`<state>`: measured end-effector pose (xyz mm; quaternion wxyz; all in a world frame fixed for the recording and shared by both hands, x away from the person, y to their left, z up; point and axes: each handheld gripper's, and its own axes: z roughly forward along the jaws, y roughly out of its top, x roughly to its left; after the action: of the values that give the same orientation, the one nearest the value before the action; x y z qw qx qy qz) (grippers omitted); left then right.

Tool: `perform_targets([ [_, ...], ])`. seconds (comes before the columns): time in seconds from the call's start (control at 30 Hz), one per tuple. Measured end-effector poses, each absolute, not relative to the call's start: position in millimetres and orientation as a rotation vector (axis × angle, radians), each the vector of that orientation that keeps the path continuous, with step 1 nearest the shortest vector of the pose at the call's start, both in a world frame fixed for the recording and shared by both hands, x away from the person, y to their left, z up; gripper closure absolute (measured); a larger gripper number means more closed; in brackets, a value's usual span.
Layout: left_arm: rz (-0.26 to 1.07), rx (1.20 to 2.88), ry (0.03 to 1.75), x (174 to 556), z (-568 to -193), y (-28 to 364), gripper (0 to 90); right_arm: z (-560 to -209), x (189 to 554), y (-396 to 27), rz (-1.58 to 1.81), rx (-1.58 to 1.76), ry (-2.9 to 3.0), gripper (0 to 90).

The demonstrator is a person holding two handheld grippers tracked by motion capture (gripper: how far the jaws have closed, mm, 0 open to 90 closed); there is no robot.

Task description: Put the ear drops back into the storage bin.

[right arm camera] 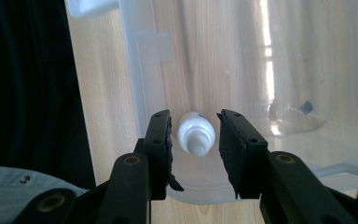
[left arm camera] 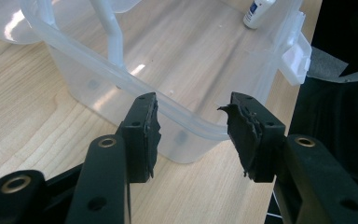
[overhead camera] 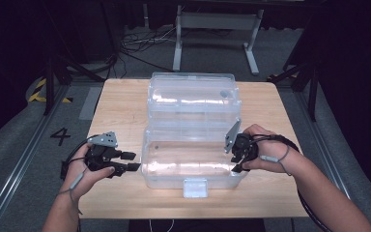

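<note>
The clear plastic box [overhead camera: 193, 162] sits open on the bench [overhead camera: 121, 104], its lid [overhead camera: 192, 94] thrown back on the far side. The small white bottle [right arm camera: 196, 133] stands upright inside it, at the right end near the front wall. So, as I judge it, the bottle is delivered; what is left is to lift my right claw [overhead camera: 238, 159] clear and shut the lid.

That claw hangs over the box's right end, spread, its pads [right arm camera: 164, 140] flanking the bottle without touching. My left claw [overhead camera: 131, 162] waits spread and empty just beside the box's left wall.

The right gripper view looks straight down on the bottle's cap. The left gripper view [left arm camera: 193, 135] catches the bottle [left arm camera: 257, 12] across the box, beside the front latch [left arm camera: 297, 57]. In the high view, glare on the plastic hides the bottle.
</note>
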<state>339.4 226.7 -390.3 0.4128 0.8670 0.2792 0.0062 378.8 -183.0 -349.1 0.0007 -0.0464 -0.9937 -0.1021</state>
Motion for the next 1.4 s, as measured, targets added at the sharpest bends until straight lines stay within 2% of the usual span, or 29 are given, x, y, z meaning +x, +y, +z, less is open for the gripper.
perform_targets([
  [0.23,0.014,2.180,0.698,341,-390,225,53.3,-347,367,-181,-0.458,-0.145,-3.086,62.5],
  [0.53,0.014,2.178,0.691,344,-389,223,53.3,-376,358,-177,-0.610,-0.143,-3.046,63.3],
  [0.73,0.009,2.180,0.687,346,-391,221,53.2,-389,357,-178,-0.593,-0.150,-3.038,64.3],
  [0.9,0.015,2.177,0.689,346,-390,221,53.2,-399,356,-175,-0.532,-0.130,-3.058,69.3],
  [1.03,0.017,2.176,0.695,346,-389,222,53.2,-406,355,-173,-0.454,-0.098,-3.084,81.2],
  [1.4,0.023,2.171,0.694,348,-382,218,53.5,-406,351,-167,-0.384,-0.030,-3.134,83.7],
])
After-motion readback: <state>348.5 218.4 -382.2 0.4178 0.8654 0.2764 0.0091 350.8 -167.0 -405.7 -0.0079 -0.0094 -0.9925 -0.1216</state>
